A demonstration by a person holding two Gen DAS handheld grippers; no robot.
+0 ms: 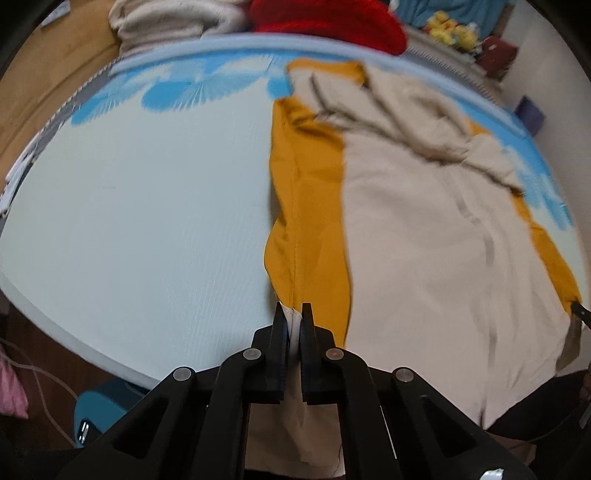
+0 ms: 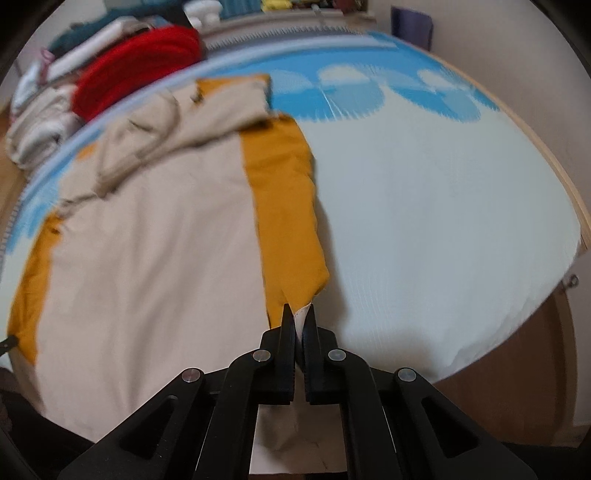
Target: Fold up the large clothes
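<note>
A large beige garment (image 1: pixel 424 240) with mustard-yellow side panels lies spread on a pale blue bed (image 1: pixel 147 203), its sleeves bunched at the far end. In the left wrist view my left gripper (image 1: pixel 294 314) is shut on the near left corner of the hem, white fabric pinched between the pads. In the right wrist view the same garment (image 2: pixel 147 240) fills the left half of the bed (image 2: pixel 443 221). There my right gripper (image 2: pixel 298 314) is shut on the near right hem corner, beside the mustard panel.
A red garment (image 1: pixel 325 22) and cream folded cloth (image 1: pixel 166 18) are piled beyond the far edge of the bed. Yellow soft toys (image 1: pixel 450 29) sit at the back right. A teal object (image 1: pixel 103 410) and a cable lie on the wooden floor.
</note>
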